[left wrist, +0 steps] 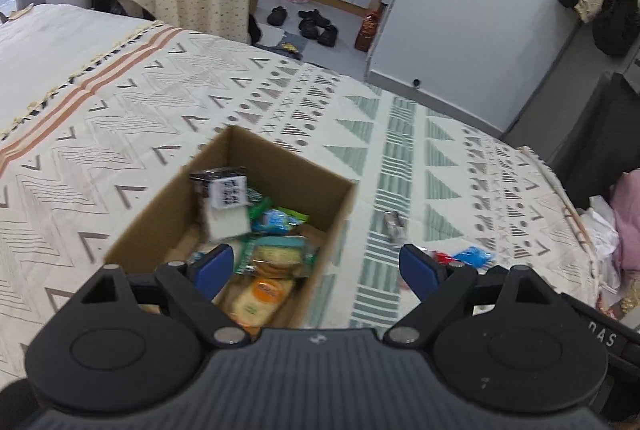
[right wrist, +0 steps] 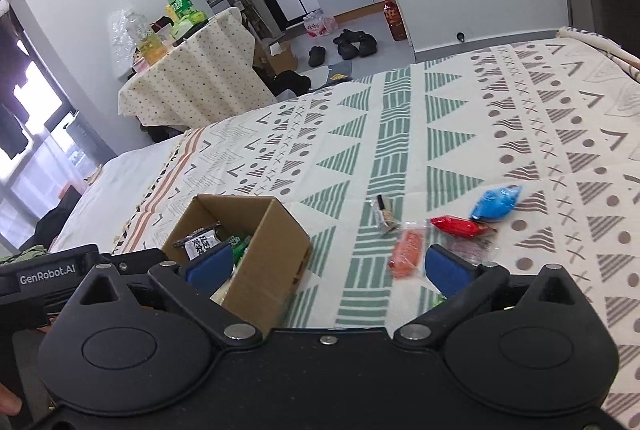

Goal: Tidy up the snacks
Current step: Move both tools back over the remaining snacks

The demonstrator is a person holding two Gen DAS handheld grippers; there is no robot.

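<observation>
Left wrist view. The left gripper (left wrist: 316, 270) hangs above the near end of an open cardboard box (left wrist: 152, 214) that stands on the bed (left wrist: 160, 102); its blue fingers (left wrist: 214, 266) are spread wide with nothing between them. The box already holds several packets: a black-and-white pack (left wrist: 224, 190) leaning upright, a blue-and-green wrapper (left wrist: 276, 220) and biscuit packs (left wrist: 276, 258) nearer the camera. To the right of the box, on the patterned bedspread, lie a small dark sachet (left wrist: 394, 226) and, partly hidden behind the right finger, a red packet (left wrist: 442, 257) and a blue packet (left wrist: 474, 255).

Right wrist view. The right gripper (right wrist: 330, 266) is likewise unloaded, fingers (right wrist: 446, 268) fully apart (no snack lies between them). The box (right wrist: 268, 270) sits at lower left; well apart from it to the right are the dark sachet (right wrist: 385, 214), an orange packet (right wrist: 408, 250), the red packet (right wrist: 460, 226) and the blue packet (right wrist: 496, 204), with a dim clear wrapper (right wrist: 472, 252) just beside the red one.

Progress, as a judgement: the sorting looks roughly half done, with several snacks boxed and about five left loose on the bedspread.

Setting: a geometric cream, green and grey bedspread; beyond it a cloth-draped side table (right wrist: 188, 90) with bottles, shoes (right wrist: 352, 44) on a grey floor, and white kitchen cabinets.
</observation>
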